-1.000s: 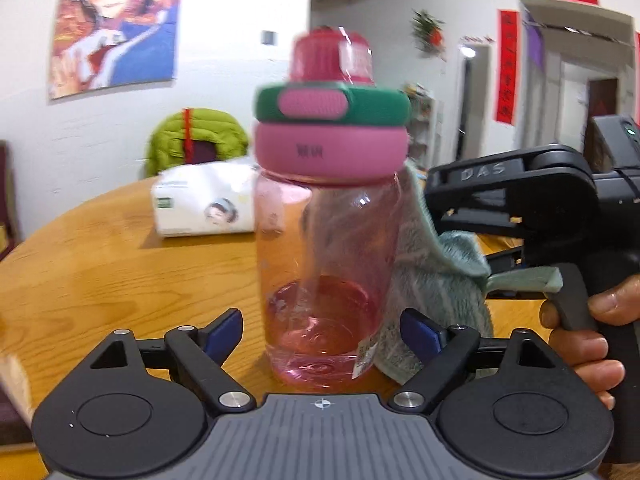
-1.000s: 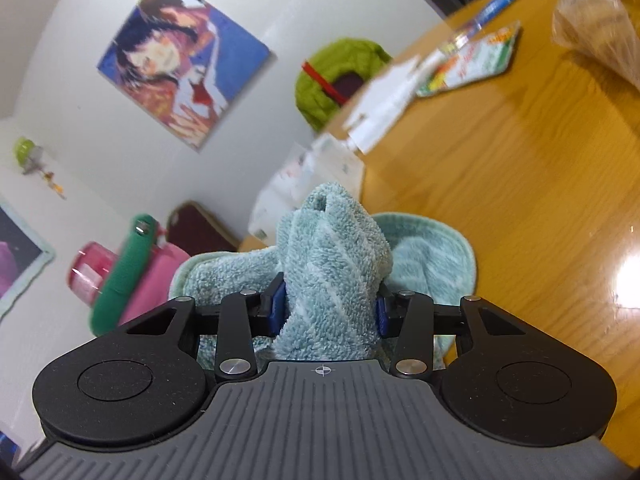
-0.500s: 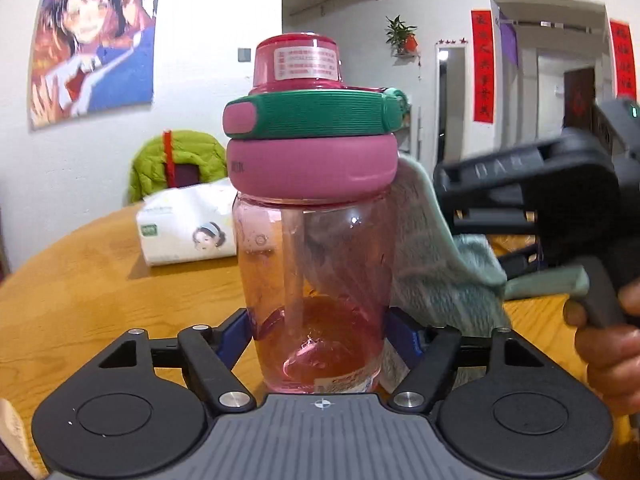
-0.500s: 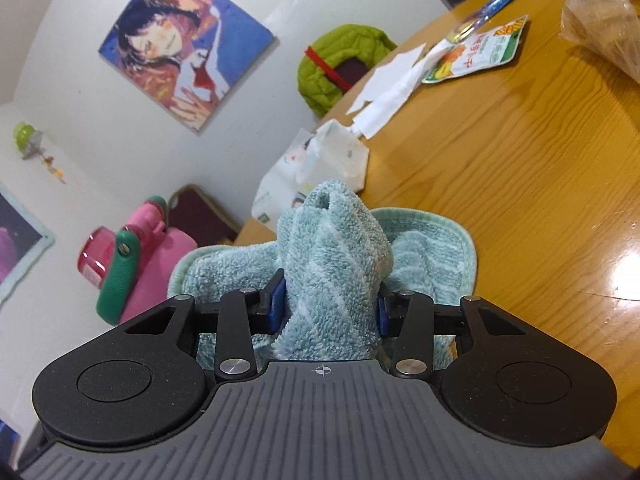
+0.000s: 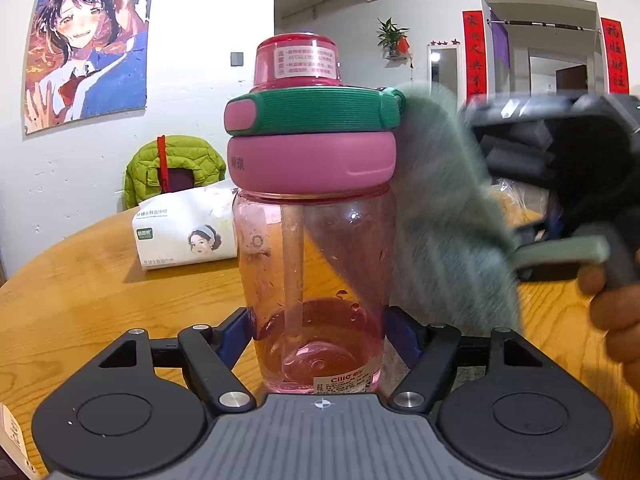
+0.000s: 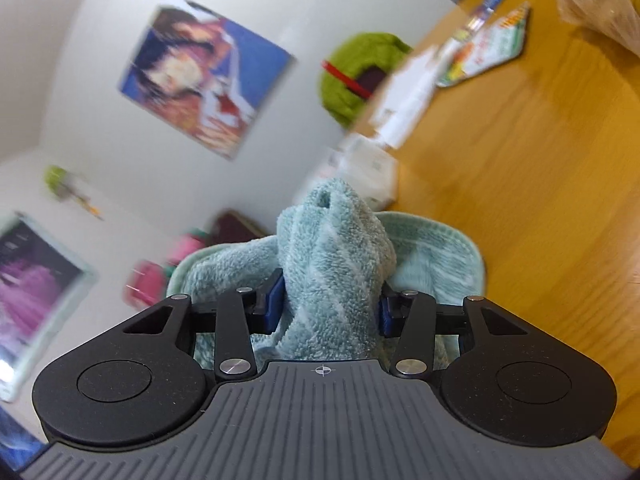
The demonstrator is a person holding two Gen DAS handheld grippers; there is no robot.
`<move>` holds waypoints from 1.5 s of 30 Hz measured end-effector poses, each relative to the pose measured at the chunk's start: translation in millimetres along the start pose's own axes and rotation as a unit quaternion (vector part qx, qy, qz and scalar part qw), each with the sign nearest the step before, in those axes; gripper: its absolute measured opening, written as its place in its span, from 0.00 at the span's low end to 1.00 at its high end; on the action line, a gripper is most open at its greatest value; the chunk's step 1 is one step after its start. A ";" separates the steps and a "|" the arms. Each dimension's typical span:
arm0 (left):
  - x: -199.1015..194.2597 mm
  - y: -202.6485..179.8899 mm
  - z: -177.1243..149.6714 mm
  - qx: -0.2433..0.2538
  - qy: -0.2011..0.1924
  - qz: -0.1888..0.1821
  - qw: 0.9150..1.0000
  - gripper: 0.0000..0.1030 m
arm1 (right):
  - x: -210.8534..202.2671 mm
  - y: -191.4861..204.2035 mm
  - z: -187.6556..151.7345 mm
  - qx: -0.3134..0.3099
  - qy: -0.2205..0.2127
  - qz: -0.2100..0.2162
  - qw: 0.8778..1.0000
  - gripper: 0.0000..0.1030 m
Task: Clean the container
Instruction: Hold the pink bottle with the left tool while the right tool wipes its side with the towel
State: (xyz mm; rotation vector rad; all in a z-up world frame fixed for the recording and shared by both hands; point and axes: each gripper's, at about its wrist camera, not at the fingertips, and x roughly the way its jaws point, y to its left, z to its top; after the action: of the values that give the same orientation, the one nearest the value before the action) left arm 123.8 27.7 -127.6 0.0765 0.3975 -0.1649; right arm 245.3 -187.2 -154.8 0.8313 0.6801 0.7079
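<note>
Change, left gripper [image 5: 318, 330]: from standing open and short of the bottle a second ago, jaws closed in on the base of the translucent pink plastic bottle with pink-and-green lid [image 5: 314, 216]; blue pads pressed on both sides now.
Change, cloth: light blue-green terry cloth [image 6: 334, 264] slid from low behind the bottle up to the lid's right edge; smeared with motion in the left view.
Change, right gripper [image 6: 330, 310]: jaws clamped on a bunched fold of the cloth throughout; wall and counter blurred in its own view, so swinging fast.
Meaning for task: judged as wiping of the outside under way, bottle steadied for it; how much surface was covered, not readable.
Bottle position: upright on the round wooden counter [image 5: 80, 292], near its front edge; a little pinkish liquid in the bottom, straw inside, lid on.
Counts: one bottle; one cloth; two grippers; one hand [image 5: 616, 316] in view on the right gripper's handle.
Counts, bystanders: one white tissue pack [image 5: 186, 232]; one green puffer jacket [image 5: 172, 172]; one anime poster [image 5: 86, 46] in the left view, a second blurred picture low left in the right view.
</note>
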 end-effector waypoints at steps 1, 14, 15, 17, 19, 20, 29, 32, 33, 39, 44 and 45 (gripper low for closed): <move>-0.5 -0.6 -0.1 0.000 0.000 0.000 1.000 0.68 | 0.5 -0.2 -0.1 0.000 0.001 -0.003 1.000 0.47; -5.4 -9.4 -1.2 0.007 -0.002 -0.015 1.000 0.68 | 7.3 -3.5 -1.3 0.000 0.020 -0.041 0.999 0.47; -5.6 -9.3 -1.3 0.007 -0.003 -0.016 1.000 0.68 | 7.8 -3.7 -1.4 0.000 0.022 -0.044 0.999 0.47; -5.8 -9.4 -1.3 0.006 -0.003 -0.016 1.000 0.68 | 14.6 -5.9 -3.0 -0.006 0.040 -0.075 0.996 0.47; -5.9 -9.7 -1.4 0.006 -0.003 -0.016 1.000 0.68 | 23.3 -8.3 -6.2 -0.016 0.057 -0.106 0.993 0.44; -5.9 -9.5 -1.3 0.006 -0.003 -0.016 1.000 0.68 | 22.5 -6.5 -5.9 -0.019 0.055 -0.106 0.993 0.44; -6.2 -8.3 -1.2 0.007 -0.004 -0.018 1.000 0.69 | -15.0 11.1 0.8 -0.028 -0.049 0.038 0.998 0.47; -3.3 -7.9 -0.3 0.012 -0.002 -0.026 1.000 0.69 | -9.4 10.1 0.2 -0.029 -0.041 0.026 0.998 0.46; -2.0 -7.7 0.2 0.012 -0.002 -0.028 1.000 0.69 | -7.5 9.7 0.0 -0.029 -0.039 0.022 0.999 0.45; -5.1 -10.1 -1.4 -0.005 0.008 -0.012 1.000 0.74 | 3.9 7.7 -1.0 -0.031 -0.023 -0.001 0.999 0.46; -24.9 -25.1 -8.2 -0.003 0.011 0.034 0.999 0.80 | 13.4 5.9 -1.9 -0.032 -0.011 -0.021 0.999 0.46; -30.4 -28.7 -9.4 0.005 0.003 0.036 0.999 0.80 | 15.3 5.6 -2.1 -0.033 -0.008 -0.025 0.999 0.46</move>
State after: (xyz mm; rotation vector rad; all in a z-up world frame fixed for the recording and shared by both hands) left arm 87.5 4.9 -125.5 0.1012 0.4000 -0.0960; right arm 251.0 -171.8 -155.0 0.7572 0.6576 0.6745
